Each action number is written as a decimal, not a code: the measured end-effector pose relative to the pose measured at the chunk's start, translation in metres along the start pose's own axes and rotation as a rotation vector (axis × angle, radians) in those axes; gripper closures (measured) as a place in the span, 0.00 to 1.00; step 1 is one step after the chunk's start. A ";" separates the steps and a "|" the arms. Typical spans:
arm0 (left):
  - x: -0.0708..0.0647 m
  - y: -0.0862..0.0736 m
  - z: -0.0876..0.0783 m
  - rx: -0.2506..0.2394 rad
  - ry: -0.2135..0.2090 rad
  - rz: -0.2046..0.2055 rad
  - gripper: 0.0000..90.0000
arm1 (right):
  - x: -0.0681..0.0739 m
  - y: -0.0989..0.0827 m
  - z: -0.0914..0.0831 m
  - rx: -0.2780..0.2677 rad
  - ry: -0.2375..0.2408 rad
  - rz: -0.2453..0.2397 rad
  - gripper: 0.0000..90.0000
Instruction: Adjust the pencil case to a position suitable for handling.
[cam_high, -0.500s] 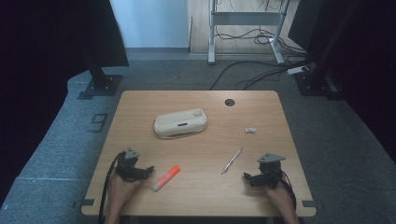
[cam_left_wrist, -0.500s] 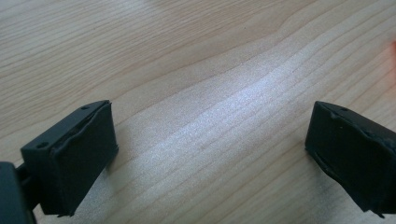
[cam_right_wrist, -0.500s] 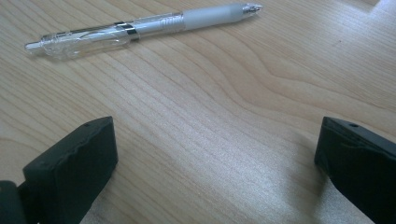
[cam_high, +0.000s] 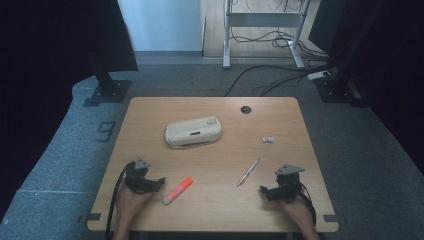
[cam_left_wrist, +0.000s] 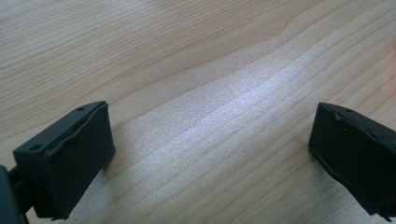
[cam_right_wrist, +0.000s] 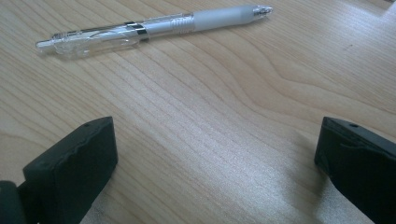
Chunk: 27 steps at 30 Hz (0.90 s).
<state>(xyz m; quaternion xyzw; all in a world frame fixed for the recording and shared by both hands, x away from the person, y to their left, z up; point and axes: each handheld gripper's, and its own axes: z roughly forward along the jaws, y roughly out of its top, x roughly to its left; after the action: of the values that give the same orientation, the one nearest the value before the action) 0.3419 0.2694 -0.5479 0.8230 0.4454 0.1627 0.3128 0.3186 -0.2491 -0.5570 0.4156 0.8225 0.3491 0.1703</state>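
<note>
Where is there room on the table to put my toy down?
Plenty of bare wood on the table: the far left corner beside the pencil case, and the middle stretch between the orange marker and pen. The near edge is crowded by the left gripper and right gripper.

A clear pen (cam_right_wrist: 154, 25) and an orange highlighter (cam_high: 178, 190) lie flat, well apart, on the table (cam_high: 210, 150).

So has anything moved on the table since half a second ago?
Nothing visibly changed. The left gripper and right gripper rest open and empty on the table, as before; the orange marker, pen, pencil case and small wrapper lie where they were.
</note>
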 end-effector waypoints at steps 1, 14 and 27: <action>0.000 0.000 0.000 -0.002 -0.002 0.002 0.00 | 0.000 0.000 0.000 0.000 0.000 0.000 0.00; 0.001 0.006 -0.003 -0.007 -0.046 0.011 0.00 | 0.000 0.000 0.000 -0.001 -0.002 0.003 0.00; -0.003 0.029 -0.009 -0.040 -0.116 0.022 0.02 | 0.000 0.000 0.000 -0.001 -0.003 0.004 0.00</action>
<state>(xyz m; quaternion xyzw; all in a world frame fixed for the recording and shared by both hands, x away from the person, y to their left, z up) 0.3536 0.2584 -0.5221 0.8296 0.4140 0.1271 0.3525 0.3193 -0.2489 -0.5569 0.4178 0.8212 0.3491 0.1710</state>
